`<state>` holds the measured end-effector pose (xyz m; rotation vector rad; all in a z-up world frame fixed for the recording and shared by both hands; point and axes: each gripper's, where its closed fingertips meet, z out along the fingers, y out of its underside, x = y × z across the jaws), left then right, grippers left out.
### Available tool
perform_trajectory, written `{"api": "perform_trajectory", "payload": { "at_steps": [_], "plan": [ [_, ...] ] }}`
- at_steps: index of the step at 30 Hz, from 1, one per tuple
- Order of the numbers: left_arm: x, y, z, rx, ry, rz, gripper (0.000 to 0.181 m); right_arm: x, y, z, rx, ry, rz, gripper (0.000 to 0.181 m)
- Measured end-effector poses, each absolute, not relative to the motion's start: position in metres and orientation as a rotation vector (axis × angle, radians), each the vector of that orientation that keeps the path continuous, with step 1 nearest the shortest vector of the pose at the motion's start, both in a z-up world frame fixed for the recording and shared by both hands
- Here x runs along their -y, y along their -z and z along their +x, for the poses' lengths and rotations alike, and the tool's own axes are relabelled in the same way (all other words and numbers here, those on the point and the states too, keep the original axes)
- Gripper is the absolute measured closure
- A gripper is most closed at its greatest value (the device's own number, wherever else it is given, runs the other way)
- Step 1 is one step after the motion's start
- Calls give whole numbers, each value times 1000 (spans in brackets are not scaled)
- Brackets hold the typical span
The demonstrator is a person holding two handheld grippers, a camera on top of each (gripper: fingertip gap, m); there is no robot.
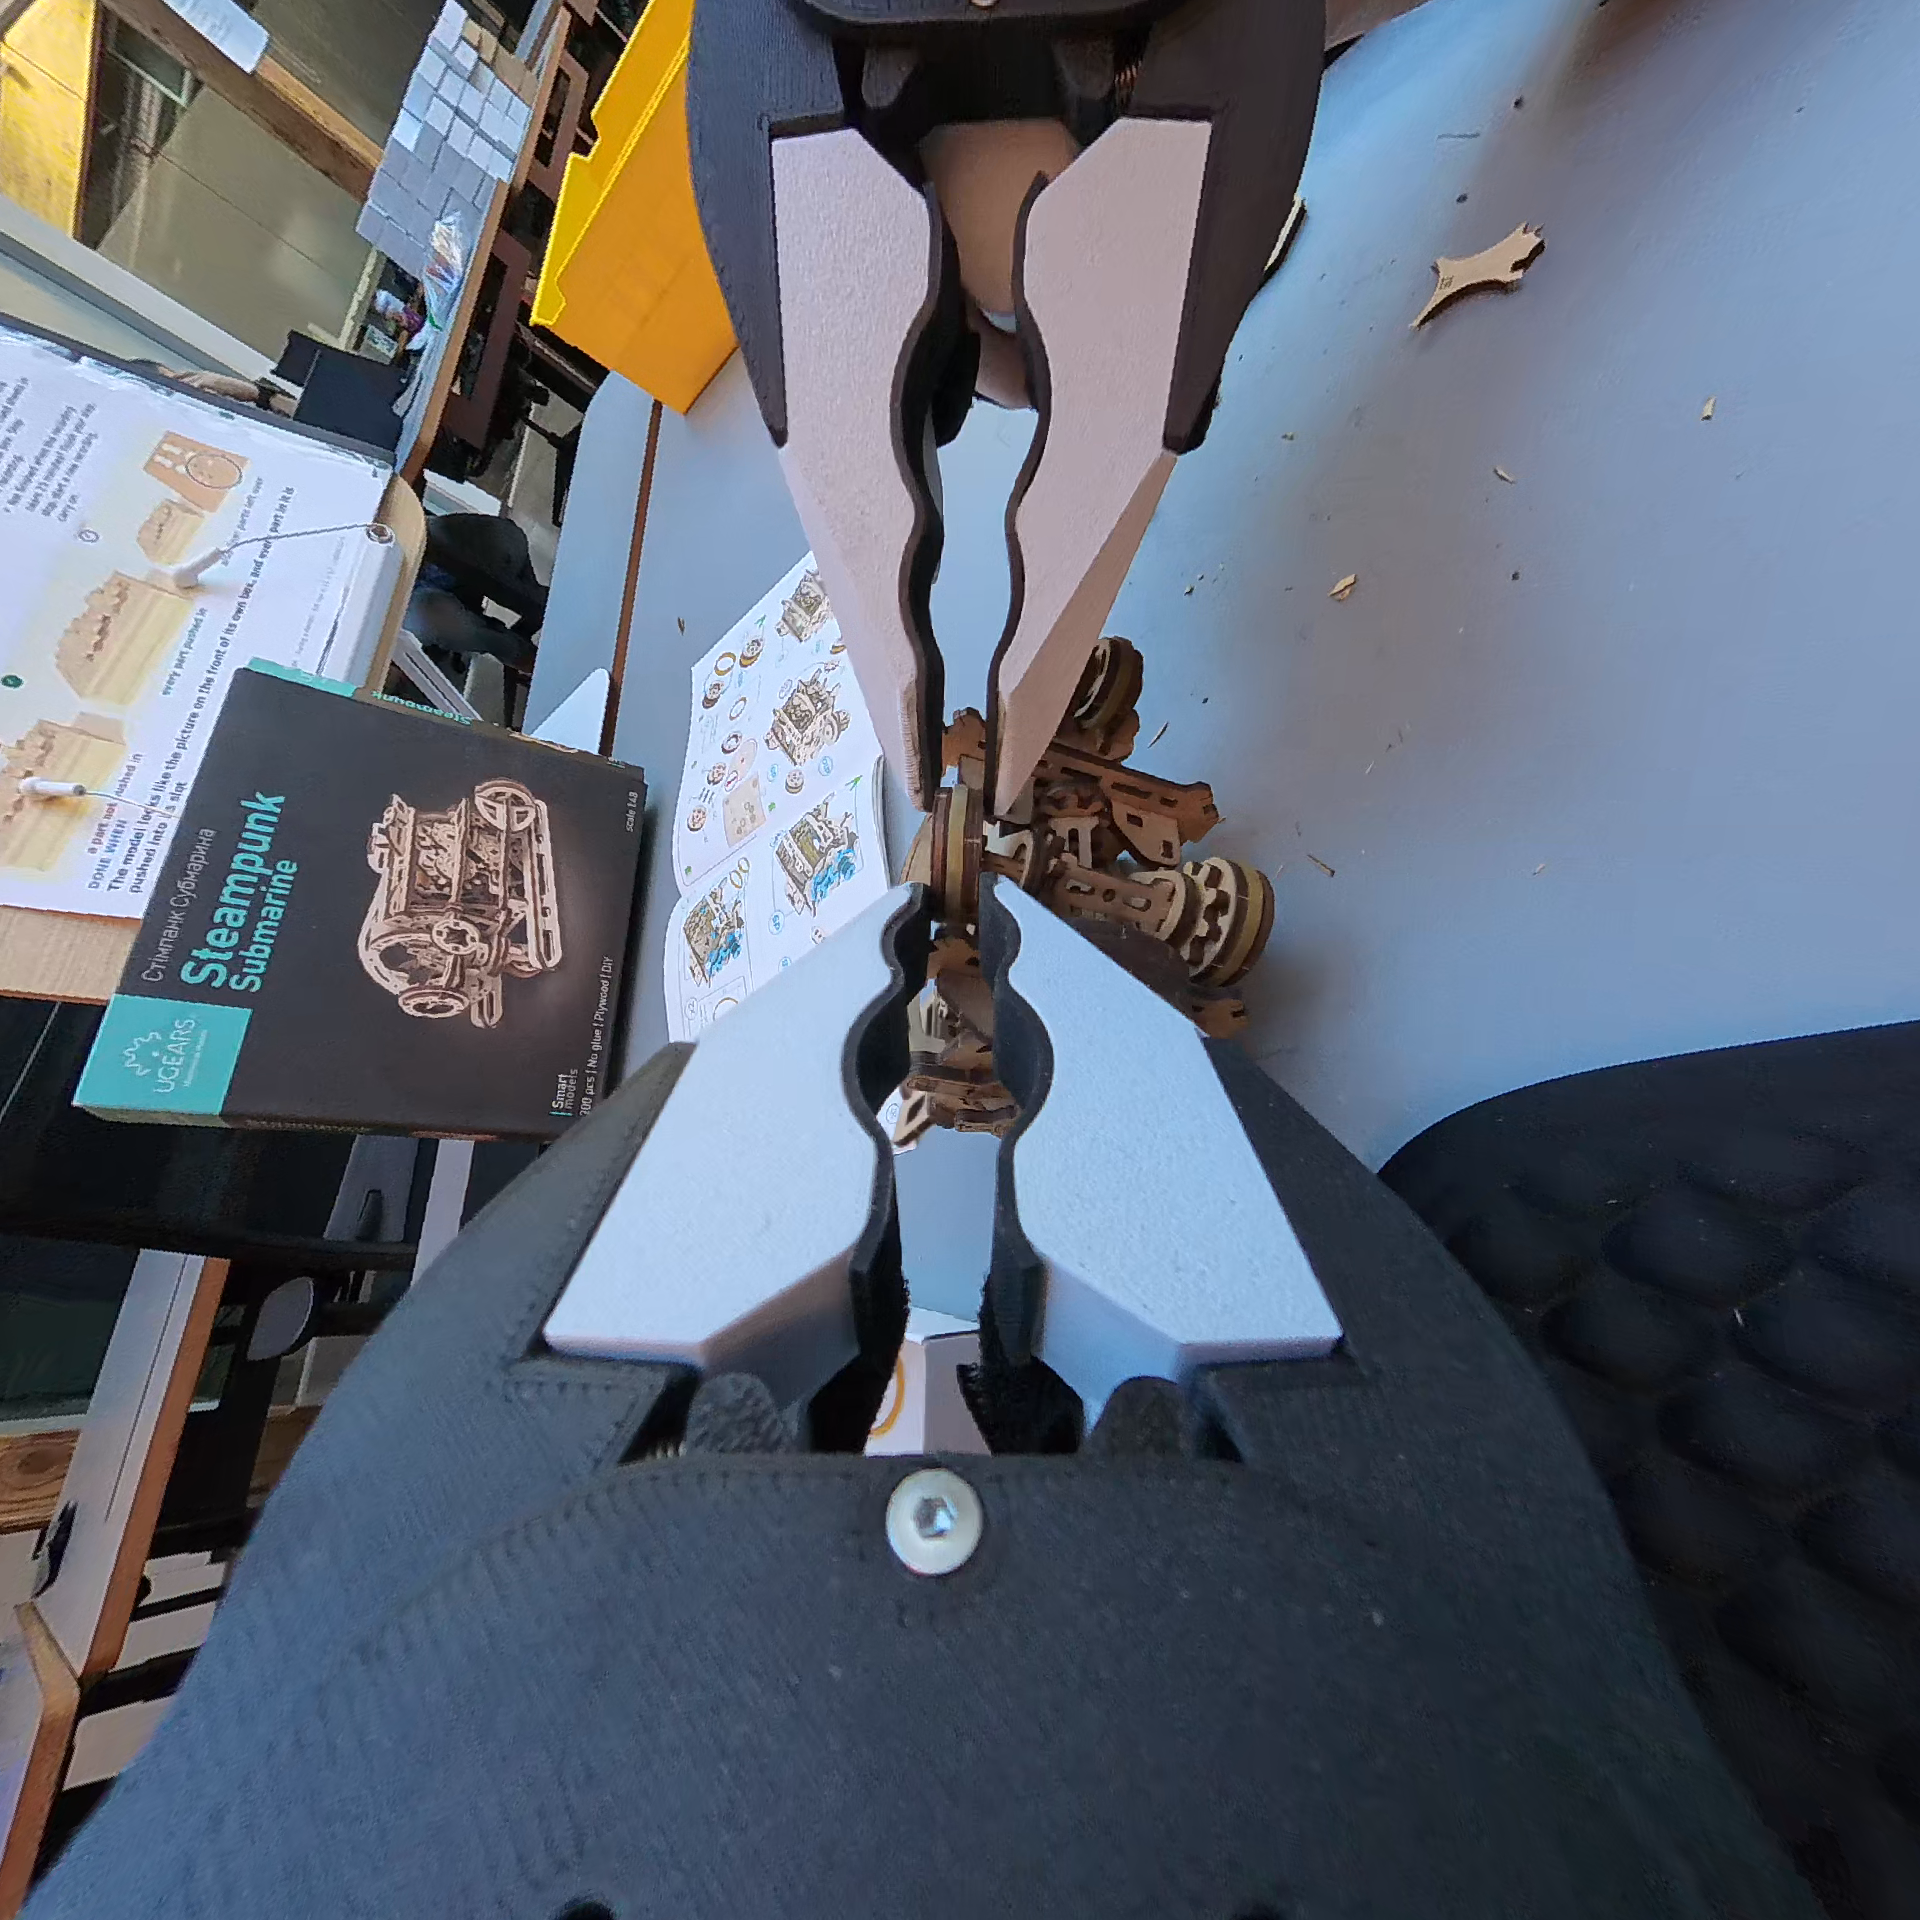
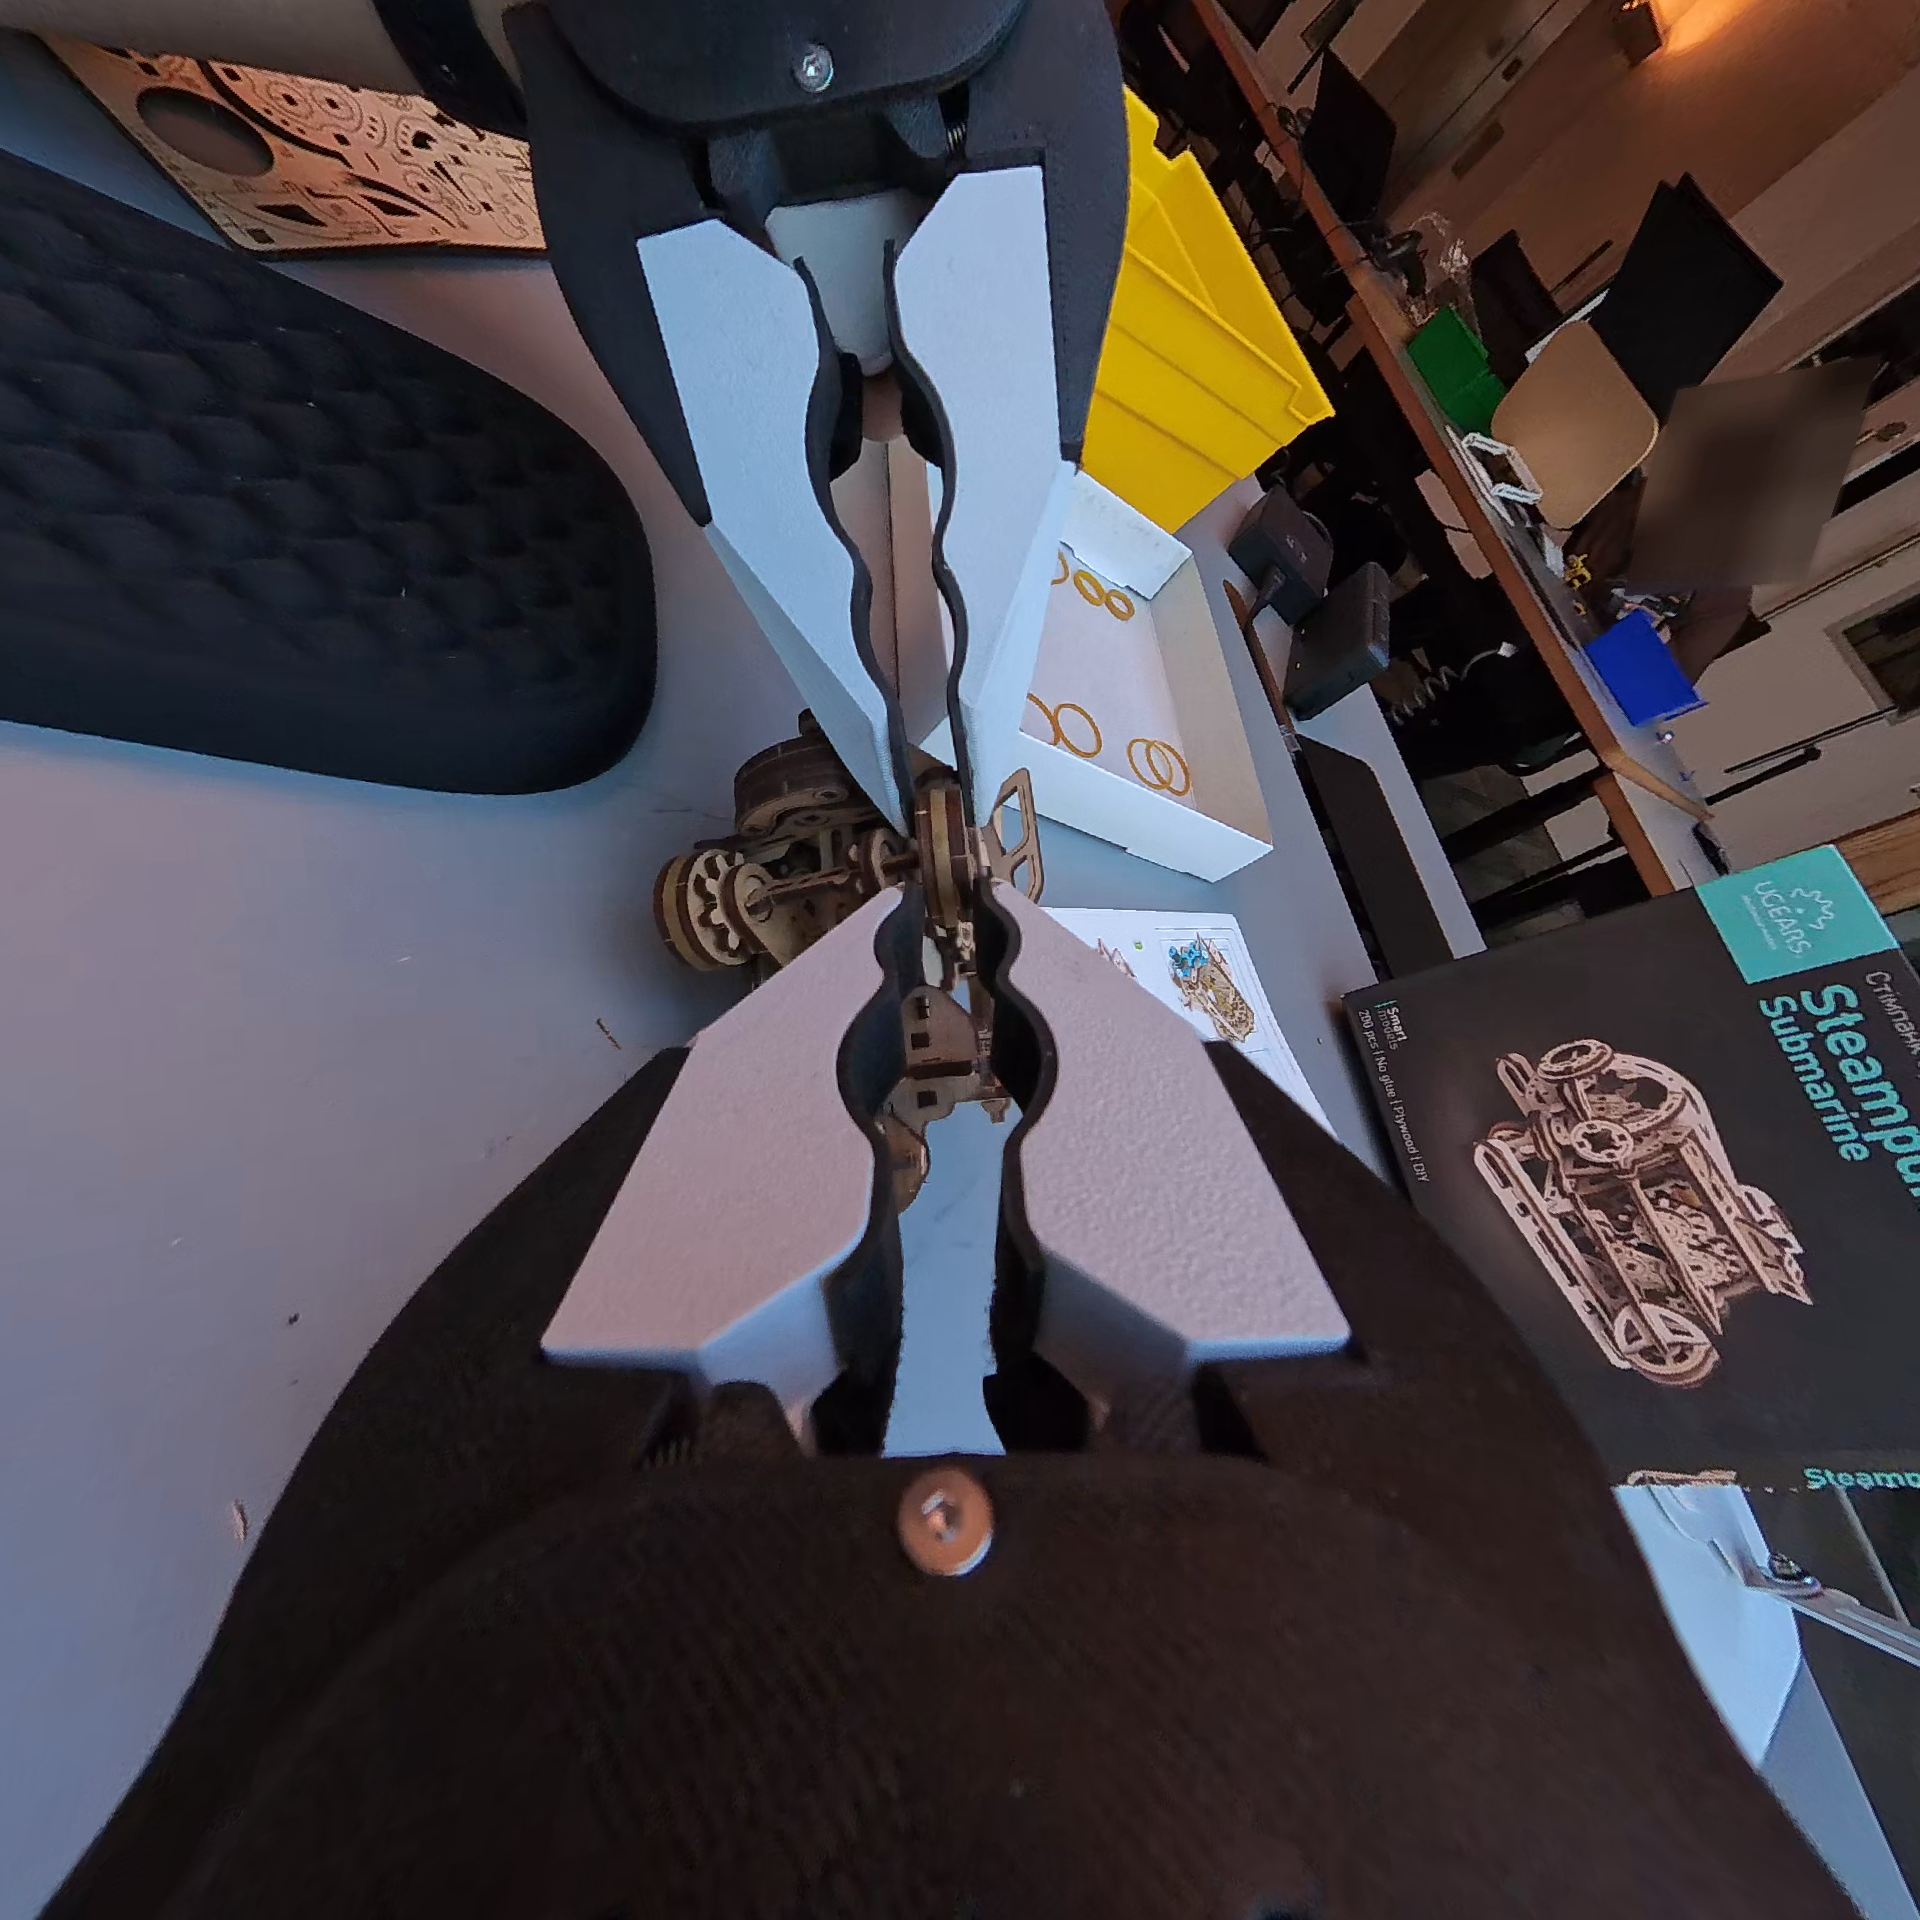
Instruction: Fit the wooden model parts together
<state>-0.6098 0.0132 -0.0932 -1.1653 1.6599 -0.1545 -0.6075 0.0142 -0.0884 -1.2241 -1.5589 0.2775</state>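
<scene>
At the left edge of the left wrist view lies the dark kit box [image 1: 384,914], and next to it the open instruction booklet [image 1: 779,790]; both are worth a glance only to confirm which way the piece faces. In the middle, the left gripper [image 1: 951,906] reaches up from below with its jaws drawn narrow, and they appear pinched on the rim of a small wooden disc [image 1: 954,847]. The right gripper [image 1: 956,792] comes down from the opposite side, equally narrow, and seems to nip the same disc from above, so the two sets of tips almost meet. Just right of them the half-built wooden model [image 1: 1101,873] rests on the grey table [image 1: 1558,623], with the disc at its near end, apparently on an axle. Farther right a black padded mat [image 1: 1714,1403] sits clear of the work. To do this step well, I would let one claw act as the anchor and the other as the pusher, pressing straight along the axle line rather than twisting, since thin plywood is likely to split if it is levered. The grip should be firm but light, the disc held square to the axle, and the push slow until it seats. Whether it is fully seated cannot be told, as the fingertips hide the joint.
</scene>
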Motion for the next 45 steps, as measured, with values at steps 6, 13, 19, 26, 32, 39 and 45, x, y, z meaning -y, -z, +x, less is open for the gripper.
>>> {"api": "perform_trajectory", "payload": {
  "at_steps": [6,13,19,26,32,39,45],
  "plan": [
    [-14,94,-611,-1657,155,-1161,174,-5,92,-611,1590,-347,-1236,149],
    [-14,94,-610,-1659,148,-1159,174,-10,94,-614,1590,-184,-1192,148],
    [-15,94,-611,-1655,141,-1159,174,-11,95,-617,1596,-120,-1174,153],
    [-15,93,-611,-1651,146,-1138,174,-12,95,-617,1599,-218,-1223,154],
    [-15,93,-611,-1642,178,-1137,174,-12,97,-616,1624,-300,-1246,155],
    [-13,94,-609,-1655,170,-1127,174,-10,96,-614,1662,-288,-1222,158],
    [-14,93,-609,-1650,162,-1128,174,-11,96,-614,1659,-279,-1237,158]
  ]
}}
